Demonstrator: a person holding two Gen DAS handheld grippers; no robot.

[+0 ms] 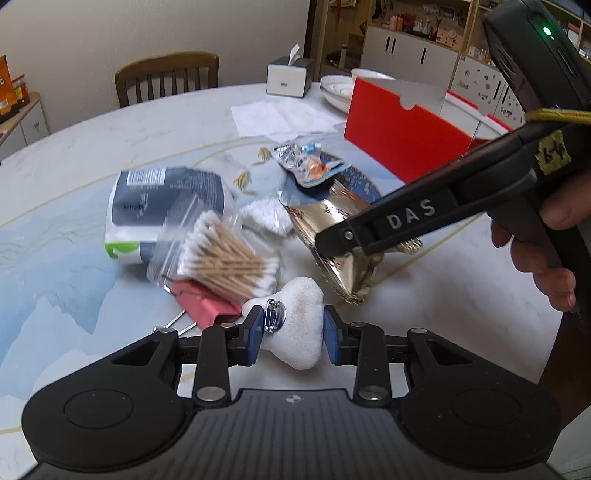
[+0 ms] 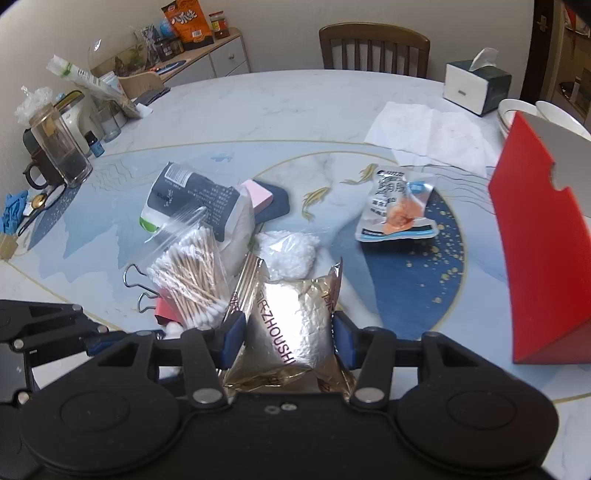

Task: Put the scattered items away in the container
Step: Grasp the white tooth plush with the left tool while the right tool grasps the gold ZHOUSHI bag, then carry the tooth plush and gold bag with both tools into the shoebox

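Plain pale wall (image 2: 288,33) w/ wooden chair (image 2: 373,46) behind round marble table (image 2: 295,107); sideboard (image 2: 218,55) at left.

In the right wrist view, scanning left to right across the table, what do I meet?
Glass jar → cotton swab bag → gold foil packet in the right tongs → snack pouch → red container.

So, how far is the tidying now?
Nothing visibly in the red container yet. In hand: right gripper clamps the gold foil packet; left gripper brackets the white bone-shaped plush. Left: cotton swabs, snack packet, wipes pack.
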